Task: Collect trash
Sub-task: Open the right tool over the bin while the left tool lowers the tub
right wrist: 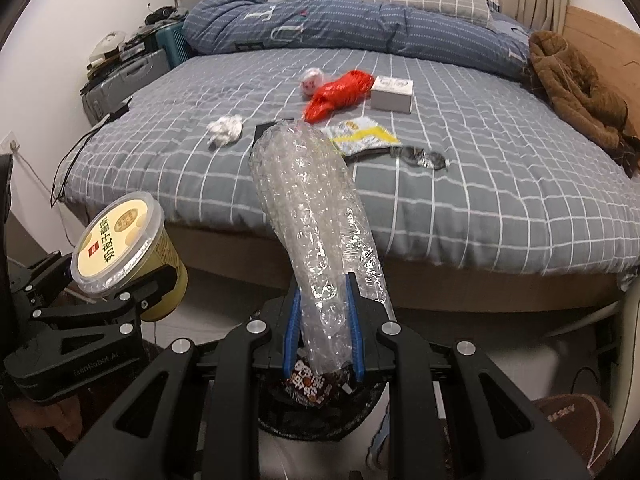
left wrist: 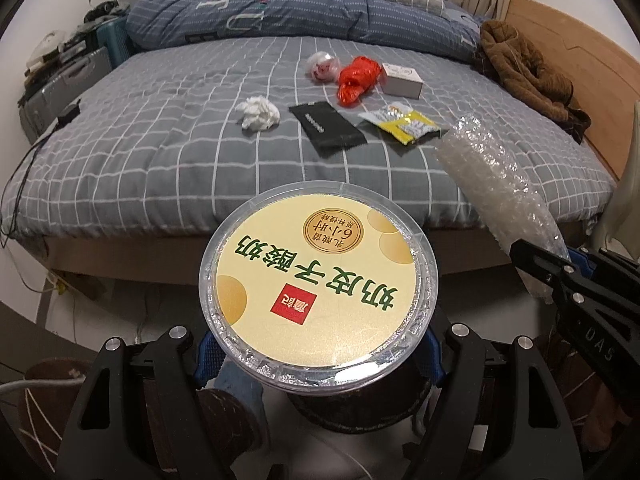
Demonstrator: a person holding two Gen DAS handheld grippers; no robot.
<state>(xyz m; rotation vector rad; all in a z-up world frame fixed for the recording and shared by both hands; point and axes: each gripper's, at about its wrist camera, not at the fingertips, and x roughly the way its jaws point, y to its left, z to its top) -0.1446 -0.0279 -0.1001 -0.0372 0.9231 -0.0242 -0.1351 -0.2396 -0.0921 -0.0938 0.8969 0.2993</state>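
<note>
My left gripper [left wrist: 318,350] is shut on a yellow yogurt cup [left wrist: 318,284] with a clear lid, held above the floor in front of the bed; the cup also shows in the right wrist view [right wrist: 128,248]. My right gripper [right wrist: 322,324] is shut on a roll of bubble wrap [right wrist: 312,208], which also shows in the left wrist view [left wrist: 496,176]. It hangs over a black trash bin [right wrist: 320,412] holding a dark wrapper. On the bed lie a crumpled tissue [left wrist: 258,113], a black pouch [left wrist: 326,129], a yellow wrapper [left wrist: 402,121], a red bag [left wrist: 356,78], a pink-white wad [left wrist: 322,66] and a white box [left wrist: 402,80].
A grey checked bed [left wrist: 160,152] fills the view, with a blue duvet [left wrist: 280,16] at the back and a brown coat [left wrist: 528,72] at the right. A crumpled clear wrapper [right wrist: 424,158] lies on the bed. A suitcase [left wrist: 60,84] and cables stand left.
</note>
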